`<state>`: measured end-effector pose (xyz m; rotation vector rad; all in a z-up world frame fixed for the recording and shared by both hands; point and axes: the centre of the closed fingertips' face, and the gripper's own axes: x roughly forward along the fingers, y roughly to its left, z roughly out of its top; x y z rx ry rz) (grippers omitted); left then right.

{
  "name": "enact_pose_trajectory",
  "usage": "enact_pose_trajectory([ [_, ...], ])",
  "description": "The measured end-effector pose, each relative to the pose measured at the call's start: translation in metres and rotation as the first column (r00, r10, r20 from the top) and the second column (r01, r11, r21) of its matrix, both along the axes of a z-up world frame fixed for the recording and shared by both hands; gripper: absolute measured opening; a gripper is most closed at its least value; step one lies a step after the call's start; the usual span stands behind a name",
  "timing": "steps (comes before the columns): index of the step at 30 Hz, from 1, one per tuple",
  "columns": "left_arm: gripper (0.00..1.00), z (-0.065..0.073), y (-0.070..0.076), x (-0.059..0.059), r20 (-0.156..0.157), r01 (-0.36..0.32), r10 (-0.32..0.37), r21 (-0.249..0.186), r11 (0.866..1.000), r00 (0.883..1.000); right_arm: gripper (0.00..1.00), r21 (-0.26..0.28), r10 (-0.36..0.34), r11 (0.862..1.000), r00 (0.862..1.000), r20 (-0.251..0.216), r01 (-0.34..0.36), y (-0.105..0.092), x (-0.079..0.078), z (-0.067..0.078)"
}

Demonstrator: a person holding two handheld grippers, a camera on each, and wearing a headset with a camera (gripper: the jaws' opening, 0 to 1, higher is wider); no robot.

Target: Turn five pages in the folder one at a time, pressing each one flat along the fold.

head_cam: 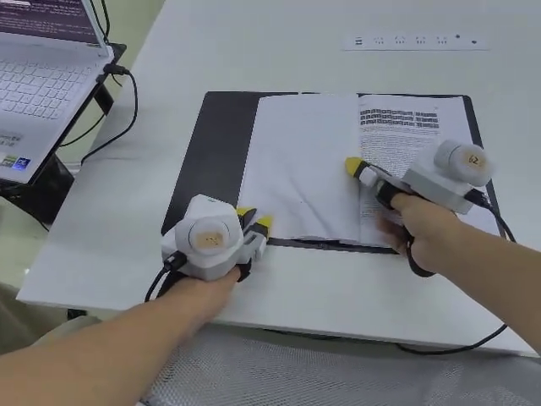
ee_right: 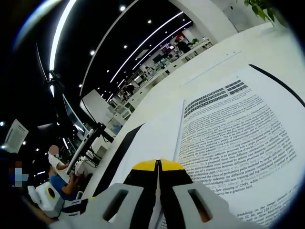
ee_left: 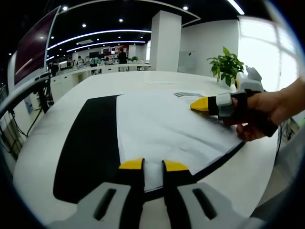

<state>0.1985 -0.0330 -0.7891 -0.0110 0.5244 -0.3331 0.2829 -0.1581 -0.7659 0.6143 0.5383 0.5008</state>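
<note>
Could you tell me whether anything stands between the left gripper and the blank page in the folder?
Nothing visible does. The left gripper sits at the folder's near edge, right by the blank page's near corner, with bare paper ahead. The right gripper rests farther along by the fold, off that path.

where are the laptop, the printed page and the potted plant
laptop point(head_cam: 38, 91), head view, on its keyboard
printed page point(ee_right: 238, 138), right gripper view, middle of the text block
potted plant point(ee_left: 228, 67), left gripper view, on its leaves
</note>
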Motion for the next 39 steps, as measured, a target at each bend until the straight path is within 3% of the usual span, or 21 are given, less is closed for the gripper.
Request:
enact_pose_trajectory([
  [21,0.13,0.001,0.001,-0.001,0.011,0.0,0.0,-0.003,1.0,1.0,0.0,-0.029,0.051,0.998,0.999,-0.017,-0.052,0.003,-0.05,-0.007],
  [28,0.13,0.001,0.001,-0.002,0.012,-0.002,0.002,-0.002,1.0,1.0,0.0,-0.041,0.07,0.997,0.997,-0.028,-0.071,0.0,-0.078,-0.012],
  [35,0.13,0.002,0.001,-0.003,0.009,-0.005,0.005,0.001,1.0,1.0,0.0,-0.021,0.07,0.997,0.995,-0.074,-0.072,-0.004,-0.096,-0.014],
  [39,0.13,0.002,0.001,-0.003,0.008,-0.005,0.004,0.002,1.0,1.0,0.0,0.014,0.039,0.999,0.993,-0.114,-0.037,-0.006,-0.106,-0.015],
])
